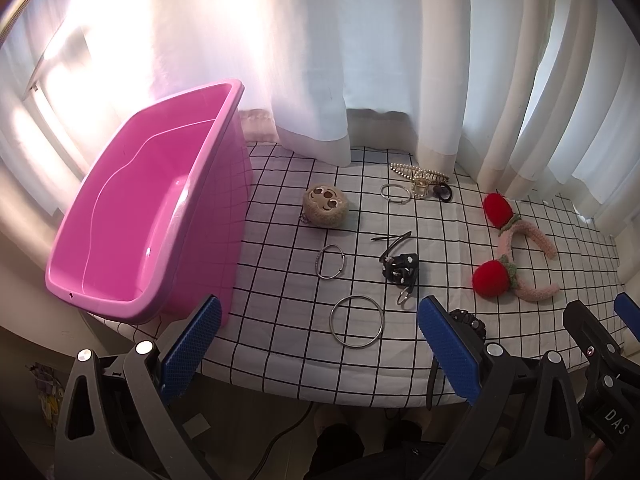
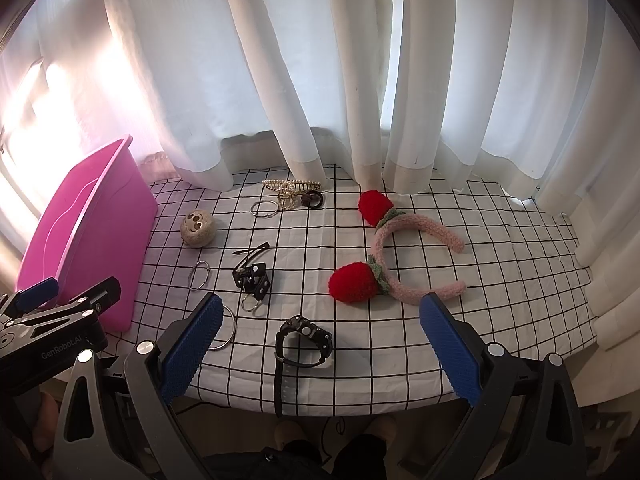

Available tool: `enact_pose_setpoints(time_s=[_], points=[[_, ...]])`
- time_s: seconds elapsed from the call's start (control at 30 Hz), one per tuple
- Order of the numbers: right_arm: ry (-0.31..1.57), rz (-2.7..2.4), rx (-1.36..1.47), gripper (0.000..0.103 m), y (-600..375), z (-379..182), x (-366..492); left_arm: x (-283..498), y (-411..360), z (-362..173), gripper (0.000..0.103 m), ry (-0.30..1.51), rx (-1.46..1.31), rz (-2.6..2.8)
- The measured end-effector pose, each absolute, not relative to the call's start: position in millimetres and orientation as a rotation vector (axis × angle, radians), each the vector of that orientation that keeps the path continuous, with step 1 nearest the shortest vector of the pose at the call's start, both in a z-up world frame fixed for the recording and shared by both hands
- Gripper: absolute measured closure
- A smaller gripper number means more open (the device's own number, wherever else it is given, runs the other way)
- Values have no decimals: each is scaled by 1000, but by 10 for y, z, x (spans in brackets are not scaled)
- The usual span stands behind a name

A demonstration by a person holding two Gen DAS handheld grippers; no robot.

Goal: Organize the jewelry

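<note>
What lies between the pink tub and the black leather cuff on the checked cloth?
A thin silver bangle lies flat there, apart from both the pink tub and the black cuff. The left wrist view shows it best; the right wrist view agrees.

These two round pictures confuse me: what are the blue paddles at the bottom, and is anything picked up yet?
Each picture comes from a camera on a hand-held clamp, looking along its two blue-padded fingers. The left gripper sees the pink tub and a large metal ring. The right gripper looks over a black watch and a strawberry headband. Everything lies on the checked cloth. Both grippers are open and hold nothing.
</note>
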State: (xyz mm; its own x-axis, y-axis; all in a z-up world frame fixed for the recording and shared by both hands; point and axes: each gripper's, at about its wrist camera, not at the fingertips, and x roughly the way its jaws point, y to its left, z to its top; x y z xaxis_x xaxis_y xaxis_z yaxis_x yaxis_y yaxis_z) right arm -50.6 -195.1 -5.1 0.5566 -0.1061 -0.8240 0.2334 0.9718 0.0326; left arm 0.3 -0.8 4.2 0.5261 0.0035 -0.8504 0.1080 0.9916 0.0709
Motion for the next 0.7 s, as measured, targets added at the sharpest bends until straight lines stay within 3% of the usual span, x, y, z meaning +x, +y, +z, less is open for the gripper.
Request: enact_pose_setpoints(time_s=[0.27,0.7], points=[[968,-203,163,9,-2085,-132,-577,-24,-43,-122,6,1045,106,-64],[1039,-240,179,9,-2709,-721,-803,-148,-185,-928,6,1139,44,-55]])
